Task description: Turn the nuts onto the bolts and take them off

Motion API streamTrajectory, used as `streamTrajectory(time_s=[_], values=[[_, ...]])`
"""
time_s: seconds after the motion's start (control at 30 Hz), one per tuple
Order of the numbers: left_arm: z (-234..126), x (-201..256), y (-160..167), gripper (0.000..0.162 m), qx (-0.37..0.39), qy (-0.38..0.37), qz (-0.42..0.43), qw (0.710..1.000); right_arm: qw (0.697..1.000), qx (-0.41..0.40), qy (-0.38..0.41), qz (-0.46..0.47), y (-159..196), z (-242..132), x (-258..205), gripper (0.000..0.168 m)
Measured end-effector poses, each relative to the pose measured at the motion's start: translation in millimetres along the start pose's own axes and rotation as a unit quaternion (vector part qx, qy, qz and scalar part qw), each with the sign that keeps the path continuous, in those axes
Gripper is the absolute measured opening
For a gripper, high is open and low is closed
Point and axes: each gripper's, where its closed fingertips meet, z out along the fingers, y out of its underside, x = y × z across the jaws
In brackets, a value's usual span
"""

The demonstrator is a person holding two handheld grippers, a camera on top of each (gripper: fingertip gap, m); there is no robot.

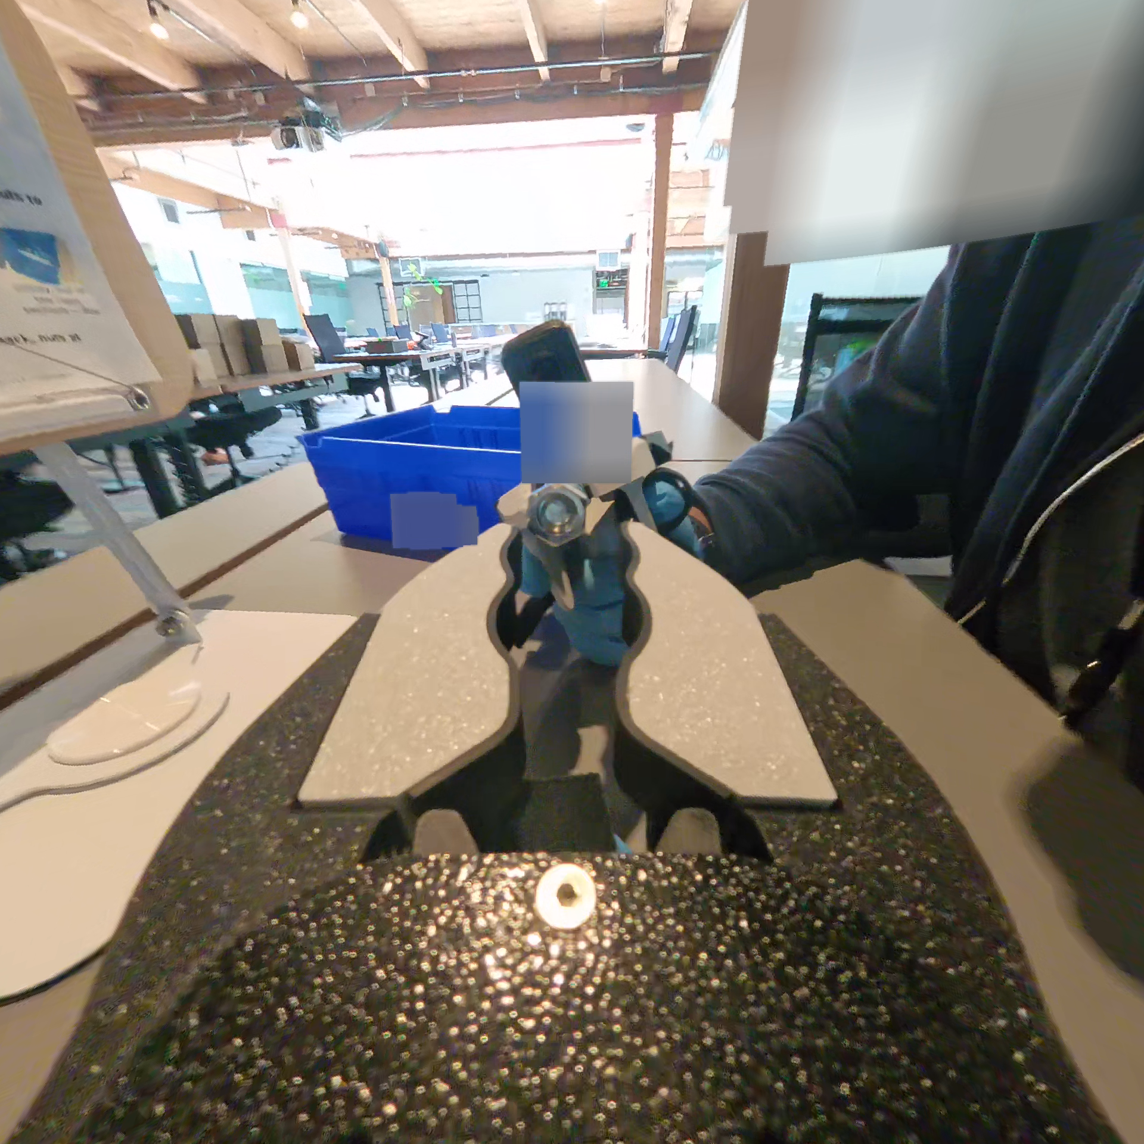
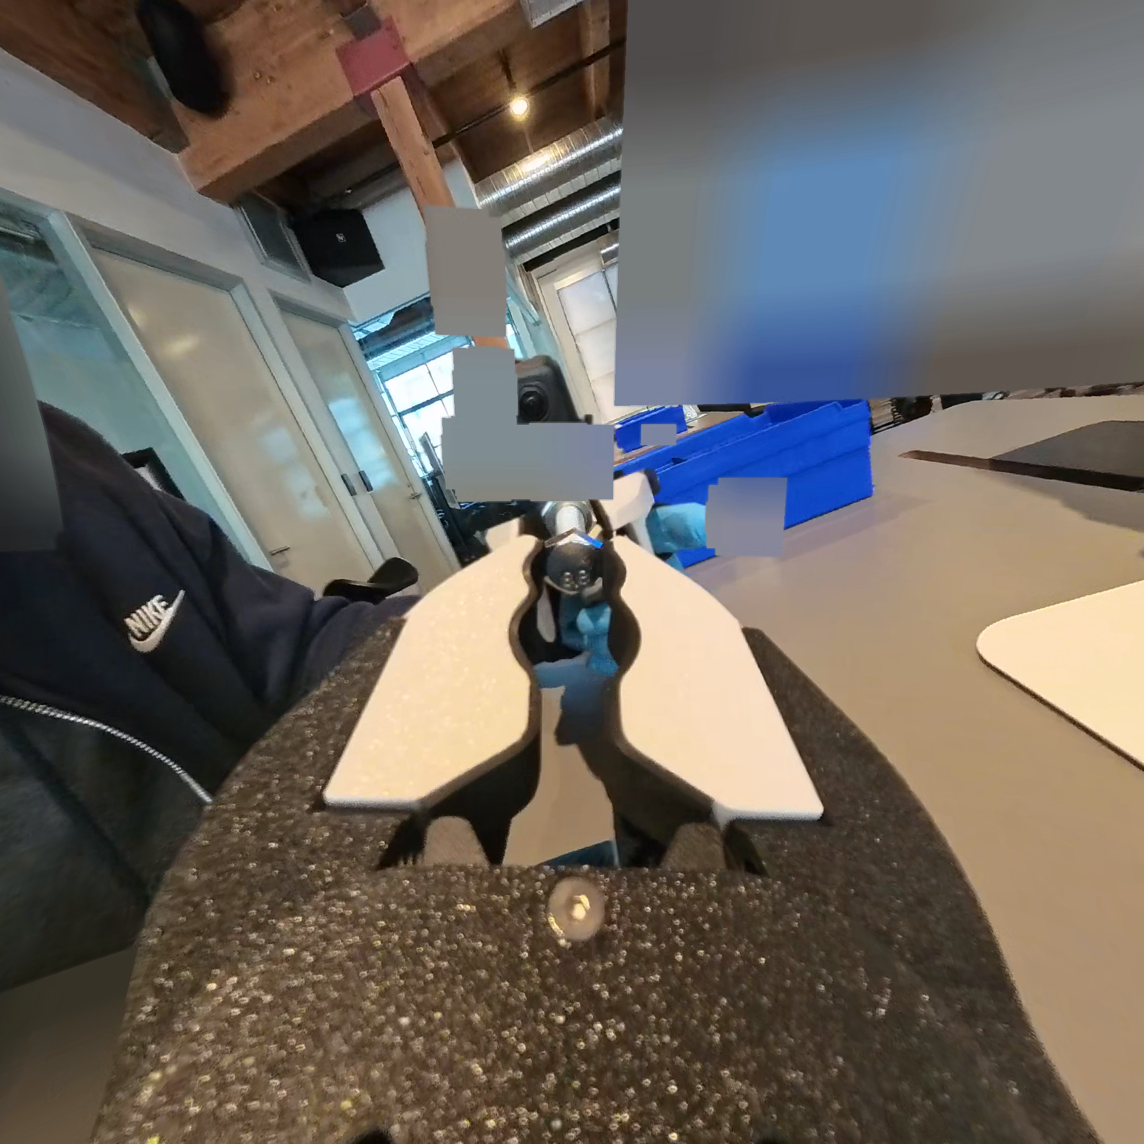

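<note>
A steel bolt is held in the air between my two grippers, which face each other. In the right wrist view my right gripper (image 2: 572,548) is shut on the bolt (image 2: 572,579) at its round head, and the threaded shank points away. In the left wrist view a hex nut (image 1: 557,514) sits on the bolt's near end, flanked by the right gripper's grey fingertips (image 1: 514,504). My left gripper (image 1: 566,532) has its jaws a little apart, wider than the nut, which sits just at its tips. A blue-gloved hand (image 1: 594,594) shows behind.
A blue plastic bin (image 1: 402,470) stands on the grey table (image 1: 897,650) behind the grippers; it also shows in the right wrist view (image 2: 774,458). A sign stand with a clear base (image 1: 124,724) is at left. A white mat (image 2: 1083,668) lies at right. A person's dark sleeve (image 1: 866,464) is close. My left and right fingertips are right by each other.
</note>
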Motion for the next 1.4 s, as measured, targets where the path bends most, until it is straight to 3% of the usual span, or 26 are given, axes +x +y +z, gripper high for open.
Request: streamTrajectory(time_s=[0.13,0.3,0.53,0.63,0.73,0.8,0.97,1.07,1.13,1.2,1.27,1.4], values=[[-1,-10,-2,0.034,0.007,-0.007,-0.091,0.996,0.998,-0.010,0.025,-0.055,-1,-2,4,0.018],[-3,-12,-15,0.035,0.047,0.028,-0.248,0.967,0.988,-0.016,0.059,-0.140,-5,-7,7,0.018],[4,-10,-3,0.033,0.007,0.033,-0.321,0.946,0.977,-0.041,0.073,-0.198,2,-5,8,0.017],[5,-10,2,0.032,-0.010,0.024,-0.314,0.949,0.976,-0.046,0.071,-0.198,4,-5,8,0.017],[6,-9,9,0.017,-0.032,0.017,-0.293,0.956,0.977,-0.051,0.070,-0.194,6,-4,8,0.017],[6,-10,10,0.017,-0.037,0.005,-0.254,0.967,0.979,-0.053,0.068,-0.183,7,-4,8,0.018],[4,-8,14,0.017,-0.082,-0.034,-0.045,0.995,0.993,-0.055,0.032,-0.104,10,-4,6,0.018],[3,-11,16,0.017,-0.120,-0.076,0.132,0.981,0.997,-0.052,0.014,-0.050,10,-3,6,0.017],[2,-16,19,0.019,-0.140,-0.107,0.199,0.964,0.998,-0.047,0.013,-0.037,8,-4,7,0.018],[3,-12,18,0.035,-0.131,-0.093,0.167,0.973,0.999,-0.035,0.010,-0.035,4,-6,7,0.018],[4,-9,10,0.045,-0.090,-0.068,0.075,0.991,0.999,-0.027,0.009,-0.036,2,-7,6,0.018],[2,-14,-1,0.043,-0.030,-0.045,-0.083,0.995,0.998,-0.025,0.017,-0.056,1,-7,6,0.018]])
